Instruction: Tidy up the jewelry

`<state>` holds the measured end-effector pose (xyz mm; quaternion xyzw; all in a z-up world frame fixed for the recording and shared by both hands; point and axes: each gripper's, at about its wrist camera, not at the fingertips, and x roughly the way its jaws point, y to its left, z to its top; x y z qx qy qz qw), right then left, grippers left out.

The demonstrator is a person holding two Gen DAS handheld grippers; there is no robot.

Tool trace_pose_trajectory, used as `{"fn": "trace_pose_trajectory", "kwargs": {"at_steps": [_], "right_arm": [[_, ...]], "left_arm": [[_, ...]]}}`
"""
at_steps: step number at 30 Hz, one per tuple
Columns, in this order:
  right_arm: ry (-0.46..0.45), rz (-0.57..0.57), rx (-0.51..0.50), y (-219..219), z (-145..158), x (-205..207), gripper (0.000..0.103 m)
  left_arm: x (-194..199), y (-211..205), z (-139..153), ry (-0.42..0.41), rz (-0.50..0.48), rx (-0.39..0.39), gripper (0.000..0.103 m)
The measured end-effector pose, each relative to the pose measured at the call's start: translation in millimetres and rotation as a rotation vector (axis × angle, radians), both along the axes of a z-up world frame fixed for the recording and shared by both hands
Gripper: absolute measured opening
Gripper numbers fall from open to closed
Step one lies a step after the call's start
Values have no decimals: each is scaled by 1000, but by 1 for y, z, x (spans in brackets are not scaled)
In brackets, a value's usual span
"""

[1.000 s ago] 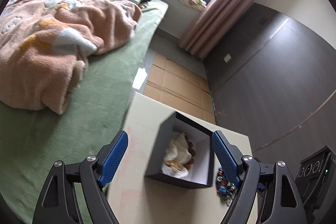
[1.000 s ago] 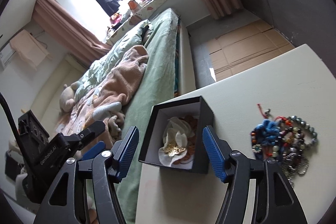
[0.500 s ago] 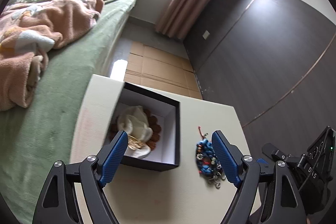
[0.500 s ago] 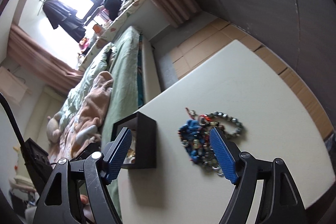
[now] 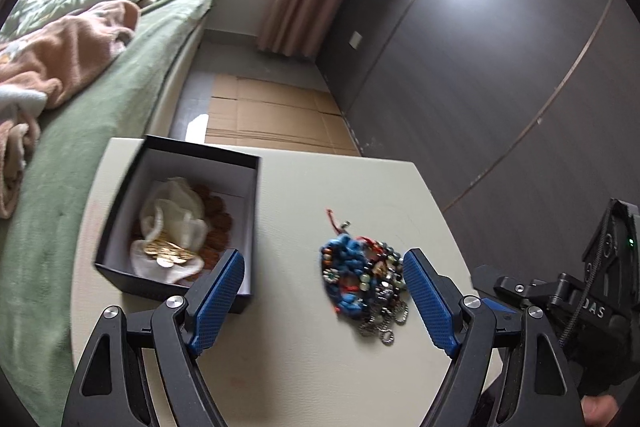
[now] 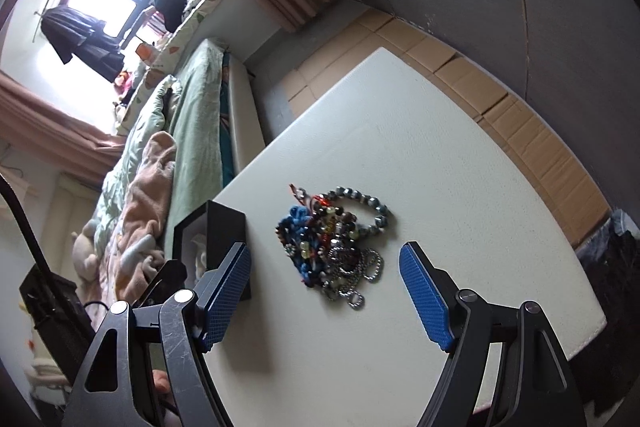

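Below, the jewelry pile (image 6: 334, 247) lies between the right gripper's (image 6: 325, 297) spread, empty fingers (image 6: 424, 303).

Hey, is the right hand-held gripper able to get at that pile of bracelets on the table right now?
Probably yes. The right hand-held gripper is open and empty, and the pile of bracelets lies just ahead between its fingers on the white table. The black box sits off to the side, and nothing covers the pile.

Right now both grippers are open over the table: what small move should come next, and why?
Probably lower the right gripper onto the jewelry pile and close on one piece. The pile lies loose on the table, centred between its open fingers, beside the open black box. The left gripper holds nothing.
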<state>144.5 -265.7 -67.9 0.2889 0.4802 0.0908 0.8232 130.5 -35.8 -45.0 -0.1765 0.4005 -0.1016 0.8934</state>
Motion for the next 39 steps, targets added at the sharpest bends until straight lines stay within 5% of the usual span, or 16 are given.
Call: {"fn": "trace_pose_trajectory", "kwargs": {"at_steps": [10, 18, 25, 27, 33, 39], "right_arm": [[103, -47, -15, -19, -18, 3, 77], [139, -130, -48, -39, -23, 4, 77], [132, -115, 14, -47, -22, 2, 77], [135, -108, 34, -48, -23, 2, 77], [156, -93, 67, -46, -29, 3, 77], [157, -96, 65, -47, -29, 2, 77]], "left_arm": [[17, -41, -26, 62, -96, 37, 50], [23, -68, -47, 107, -157, 69, 35], [27, -72, -59, 123, -129, 100, 35], [29, -71, -63, 126, -128, 83, 35], [37, -61, -68, 154, -128, -14, 9], [31, -55, -49, 98, -138, -32, 9]]}}
